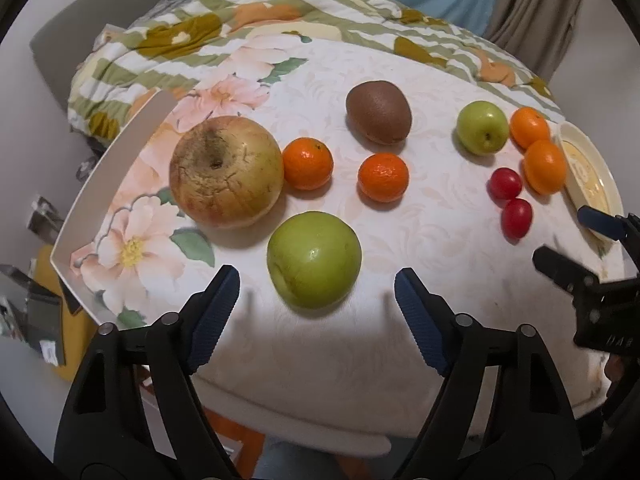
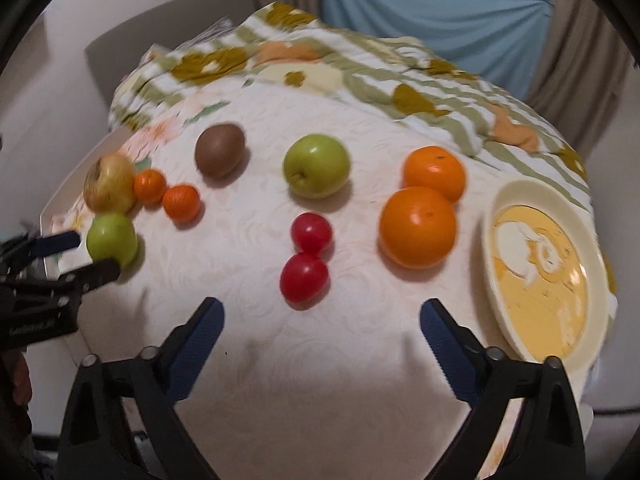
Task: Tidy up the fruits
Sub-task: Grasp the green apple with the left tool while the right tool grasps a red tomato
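Both jaws wide & empty: left gripper (image 1: 316, 300) nears the green apple (image 1: 314, 258), likely firm, slick, roundish w/ some weight, best pinched across its widest middle; right gripper (image 2: 322, 320) by soft-looking cherry tomatoes (image 2: 305, 277).

four oranges (image 1: 307, 163), two green apples (image 1: 314, 259), perhaps two tomatoes (image 1: 505, 183), one kiwi (image 1: 378, 111)

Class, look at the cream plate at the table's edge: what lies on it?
No fruit lies on the plate; only its yellow printed pattern shows. The nearest orange sits on the tablecloth beside it. What is beneath the plate stays covered.
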